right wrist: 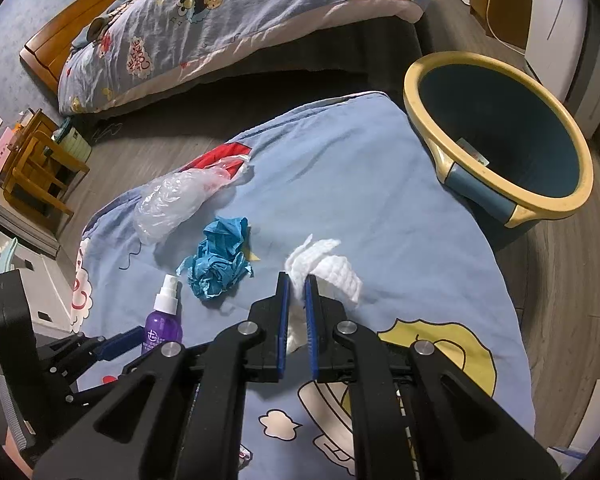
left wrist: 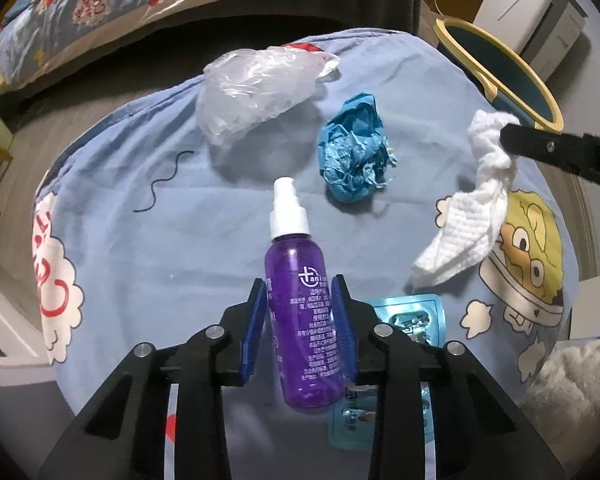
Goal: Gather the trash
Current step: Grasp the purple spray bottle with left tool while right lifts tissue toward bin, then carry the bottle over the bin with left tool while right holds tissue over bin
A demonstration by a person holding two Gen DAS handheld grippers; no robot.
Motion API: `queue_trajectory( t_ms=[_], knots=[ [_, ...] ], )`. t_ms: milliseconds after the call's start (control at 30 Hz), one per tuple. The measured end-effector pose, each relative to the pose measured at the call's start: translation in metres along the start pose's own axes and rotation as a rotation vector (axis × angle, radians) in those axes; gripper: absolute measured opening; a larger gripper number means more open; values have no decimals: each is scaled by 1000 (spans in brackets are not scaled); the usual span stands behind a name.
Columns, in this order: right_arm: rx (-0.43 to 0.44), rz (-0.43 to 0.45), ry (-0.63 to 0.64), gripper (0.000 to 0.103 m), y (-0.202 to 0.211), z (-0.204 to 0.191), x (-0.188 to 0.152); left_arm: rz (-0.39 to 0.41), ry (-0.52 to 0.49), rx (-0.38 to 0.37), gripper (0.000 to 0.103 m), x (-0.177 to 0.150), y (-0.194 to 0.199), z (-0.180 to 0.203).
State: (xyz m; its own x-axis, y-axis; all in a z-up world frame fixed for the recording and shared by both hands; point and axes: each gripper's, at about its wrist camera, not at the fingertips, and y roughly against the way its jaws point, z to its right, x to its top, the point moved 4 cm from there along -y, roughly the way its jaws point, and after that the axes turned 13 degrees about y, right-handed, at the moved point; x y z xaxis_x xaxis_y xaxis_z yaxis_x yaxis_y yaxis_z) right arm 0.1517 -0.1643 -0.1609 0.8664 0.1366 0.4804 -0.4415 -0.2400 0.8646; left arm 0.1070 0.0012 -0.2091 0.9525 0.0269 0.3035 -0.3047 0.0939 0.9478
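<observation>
Left tongs [left wrist: 298, 286] clamp one purple spray bottle [left wrist: 300, 312]; right tongs [right wrist: 297, 280] pinch one white tissue [right wrist: 324, 266]. Ahead: one blue paper wad [left wrist: 354, 156], one clear plastic bag [left wrist: 256, 88], one bin [right wrist: 496, 136].

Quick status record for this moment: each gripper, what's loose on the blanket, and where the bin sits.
left gripper: closed around purple spray bottle
right gripper: shut on white tissue, lifted off the blanket
loose on blue blanket: clear plastic bag, crumpled blue paper, blue blister packs
bin: on the floor beside the blanket, open, far right
</observation>
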Motion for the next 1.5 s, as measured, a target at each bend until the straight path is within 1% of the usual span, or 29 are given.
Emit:
queue_trajectory(
  t_ms=[167, 233, 267, 367, 467, 500, 633, 667, 733, 833, 867, 967, 1033, 1133, 1233, 1300, 1433, 1500],
  knots=[
    [-5, 5, 12, 7, 0, -1, 1, -11, 15, 0, 35, 0, -4, -1],
    [-9, 8, 17, 7, 0, -2, 1, -37, 23, -1, 35, -1, -8, -1],
    [-11, 10, 20, 7, 1, -2, 1, -60, 18, 13, 35, -4, -12, -1],
    [-10, 19, 20, 7, 4, -4, 2, -53, 1, 29, 34, -3, -12, -1],
    [-10, 36, 17, 7, 9, -3, 6, -8, 25, 8, 33, 4, 0, -2],
    [-9, 42, 18, 7, 11, -4, 7, 14, 33, -5, 33, 8, 5, -2],
    [-3, 70, 18, 7, 21, -4, 14, 105, 29, -3, 33, 22, 28, -1],
    [-1, 79, 17, 7, 24, -5, 16, 129, 45, -19, 33, 27, 35, -1],
    [3, 102, 13, 7, 33, -4, 23, 158, 78, -57, 33, 35, 48, -2],
    [19, 138, -4, 7, 47, 2, 34, 187, 88, -77, 33, 46, 60, -2],
    [22, 147, -6, 7, 50, 4, 37, 196, 92, -82, 33, 45, 65, -5],
    [29, 194, -17, 7, 69, 17, 55, 228, 106, -98, 33, 52, 77, -7],
    [28, 217, -12, 7, 81, 23, 66, 246, 100, -90, 33, 55, 83, -7],
    [4, 262, 14, 7, 102, 39, 85, 272, 83, -72, 33, 60, 90, -6],
    [-6, 289, 7, 7, 114, 60, 97, 276, 88, -77, 33, 63, 93, -2],
    [-12, 290, -1, 7, 118, 75, 103, 279, 85, -78, 33, 66, 94, 1],
    [-66, 286, 16, 7, 120, 102, 109, 284, 62, -83, 33, 67, 93, 9],
    [-60, 282, -16, 7, 116, 116, 108, 285, 53, -87, 33, 67, 93, 14]
  ],
)
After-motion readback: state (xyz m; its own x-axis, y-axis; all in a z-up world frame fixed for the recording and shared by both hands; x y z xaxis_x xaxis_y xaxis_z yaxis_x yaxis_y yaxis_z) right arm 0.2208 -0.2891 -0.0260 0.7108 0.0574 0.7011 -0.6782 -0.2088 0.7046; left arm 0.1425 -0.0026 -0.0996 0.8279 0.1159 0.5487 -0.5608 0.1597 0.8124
